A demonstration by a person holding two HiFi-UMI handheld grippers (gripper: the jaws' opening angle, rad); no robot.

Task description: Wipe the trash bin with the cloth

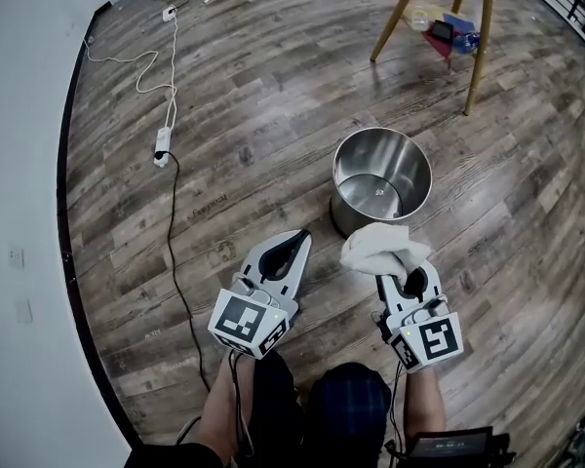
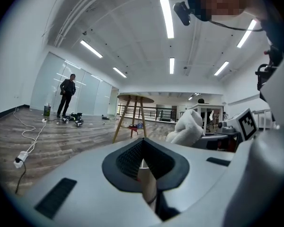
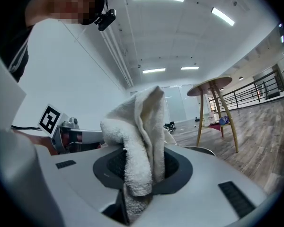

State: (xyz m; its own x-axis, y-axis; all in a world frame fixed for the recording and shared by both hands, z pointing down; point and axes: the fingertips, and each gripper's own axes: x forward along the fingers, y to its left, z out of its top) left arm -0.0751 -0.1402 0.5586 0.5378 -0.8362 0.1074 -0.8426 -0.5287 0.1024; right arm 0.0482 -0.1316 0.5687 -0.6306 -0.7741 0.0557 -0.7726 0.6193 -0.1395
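Note:
A round stainless steel trash bin [image 1: 381, 179] stands upright and open on the wooden floor, right of centre in the head view. My right gripper [image 1: 398, 269] is held just in front of it, shut on a white cloth [image 1: 380, 248] that bunches above its jaws. In the right gripper view the cloth [image 3: 139, 141] hangs folded out of the closed jaws. My left gripper [image 1: 294, 245] is held to the bin's left, jaws together and holding nothing. In the left gripper view the cloth [image 2: 186, 128] shows to the right.
A wooden table's legs [image 1: 480, 37] stand beyond the bin with coloured items [image 1: 447, 30] under them. A white cable with a power strip [image 1: 163, 147] and a black cable [image 1: 175, 261] run along the floor at left. A white wall [image 1: 19, 213] borders the left. A person [image 2: 66, 94] stands far off.

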